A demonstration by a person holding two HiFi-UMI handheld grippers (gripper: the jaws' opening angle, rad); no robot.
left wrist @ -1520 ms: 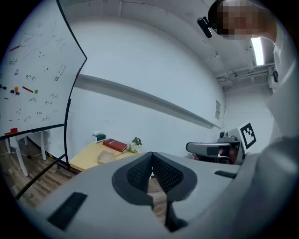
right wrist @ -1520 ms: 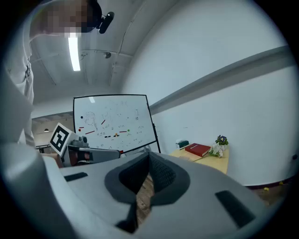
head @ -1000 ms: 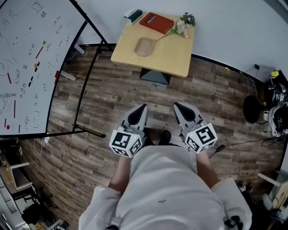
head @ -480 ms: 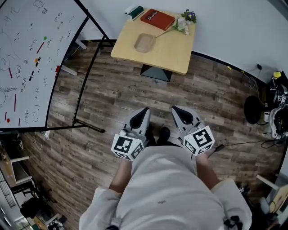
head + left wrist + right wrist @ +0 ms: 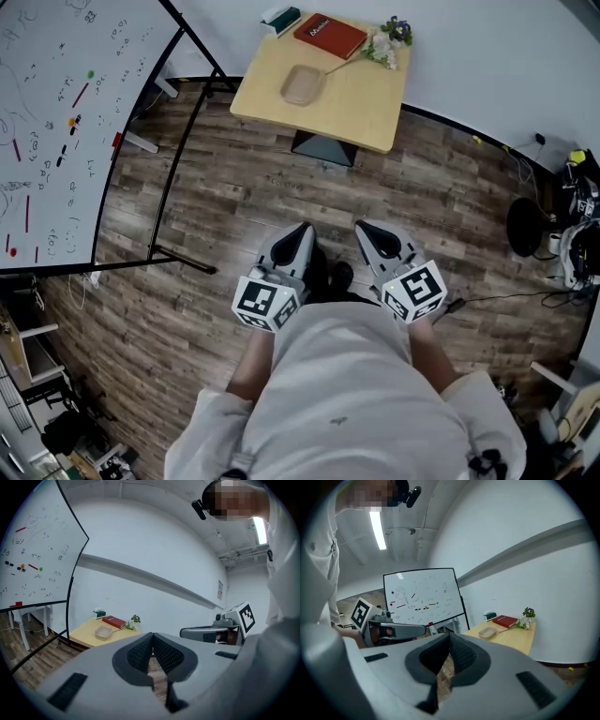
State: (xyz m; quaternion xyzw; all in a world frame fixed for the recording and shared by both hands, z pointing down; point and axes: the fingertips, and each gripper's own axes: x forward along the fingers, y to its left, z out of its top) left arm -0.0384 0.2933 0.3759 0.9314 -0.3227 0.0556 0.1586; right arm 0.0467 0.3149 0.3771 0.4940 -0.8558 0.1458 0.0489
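Being held side by side at lower centre of the frame, left gripper (image 5: 302, 229) and right gripper (image 5: 364, 228) are being pointed at the table (image 5: 361, 105), upper centre, well apart; both jaw pairs are being pressed together, empty, evidently since the tray (image 5: 301, 85) there is lying beyond reach

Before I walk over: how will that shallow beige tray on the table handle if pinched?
The tray looks thin-walled and empty, so probably light and slightly flexible. On the smooth table it may slide when nudged. Being low and flat, it seems unlikely to tip.
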